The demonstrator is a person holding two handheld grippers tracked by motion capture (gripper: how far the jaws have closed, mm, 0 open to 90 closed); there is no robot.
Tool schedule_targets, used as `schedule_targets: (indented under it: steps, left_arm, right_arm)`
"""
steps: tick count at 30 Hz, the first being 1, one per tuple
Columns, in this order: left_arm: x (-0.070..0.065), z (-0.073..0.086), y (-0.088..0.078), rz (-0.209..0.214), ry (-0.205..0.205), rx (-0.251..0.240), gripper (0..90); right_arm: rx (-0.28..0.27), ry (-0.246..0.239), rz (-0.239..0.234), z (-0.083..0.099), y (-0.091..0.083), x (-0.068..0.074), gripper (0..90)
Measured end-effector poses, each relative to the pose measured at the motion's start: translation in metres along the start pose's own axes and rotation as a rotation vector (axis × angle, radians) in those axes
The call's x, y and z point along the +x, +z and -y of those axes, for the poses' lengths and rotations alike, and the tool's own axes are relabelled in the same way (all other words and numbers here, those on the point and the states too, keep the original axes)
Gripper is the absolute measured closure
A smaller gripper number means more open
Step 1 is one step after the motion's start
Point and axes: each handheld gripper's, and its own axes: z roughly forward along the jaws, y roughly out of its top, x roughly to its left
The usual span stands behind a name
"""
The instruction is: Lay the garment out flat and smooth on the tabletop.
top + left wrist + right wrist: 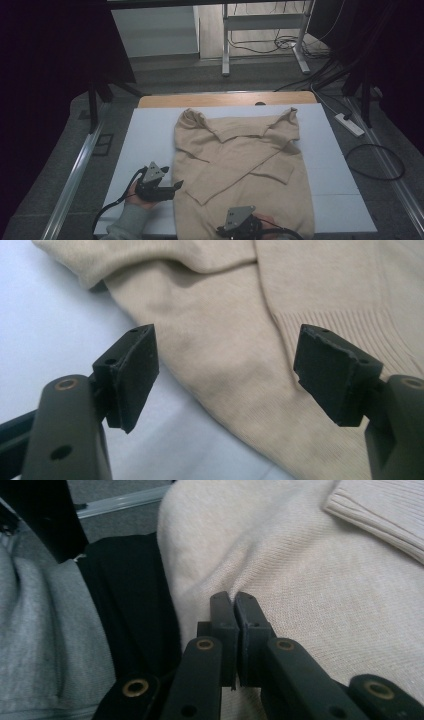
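- High view: a beige sweater [240,170] is lying across the middle of a white board [150,135] that is covering the table, its collar toward the top of the frame and both sleeves folded across the chest. The left gripper [176,186] is sitting at lower left, held in a hand [142,197] in a grey sleeve [127,222], its tips pointing right at the sweater's left edge. The right gripper [240,225] is resting at the bottom centre, on the sweater's lower hem; from here I cannot tell how its jaws are standing.
- Left gripper view: the left gripper [225,375] is standing wide apart, with nothing between its black pads [132,375]. The sweater's edge [215,340] is running diagonally through the gap from upper left to lower right, with the white board [45,330] showing at left. A ribbed cuff [350,325] is lying at upper right. Whether the pads are touching the knit cannot be told.
- Right gripper view: the right gripper [235,605] is pressed together, its tips pinching a small fold of the sweater [300,575] near its edge at centre frame. Grey cloth [45,645] and dark fabric are filling the left side.
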Motion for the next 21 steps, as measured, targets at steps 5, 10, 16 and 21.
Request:
schedule_targets:
  steps: [5, 10, 16, 21]
  left_arm:
    - [-0.006, 0.007, -0.009, -0.009, -0.004, -0.005, 26.0]
    - [-0.011, 0.010, -0.013, -0.010, 0.006, -0.001, 26.0]
    - [-0.011, 0.009, -0.012, -0.008, 0.007, -0.003, 25.9]
    - [-0.009, 0.008, -0.013, -0.008, 0.006, -0.010, 25.7]
  right_arm:
    - [0.005, -0.039, -0.047, -0.002, 0.009, 0.023, 87.5]
    - [-0.003, -0.039, -0.121, -0.005, 0.017, 0.040, 87.5]
    - [-0.049, -0.017, -0.090, -0.001, 0.014, 0.030, 79.4]
    - [-0.113, 0.014, -0.025, 0.001, -0.006, 0.008, 58.6]
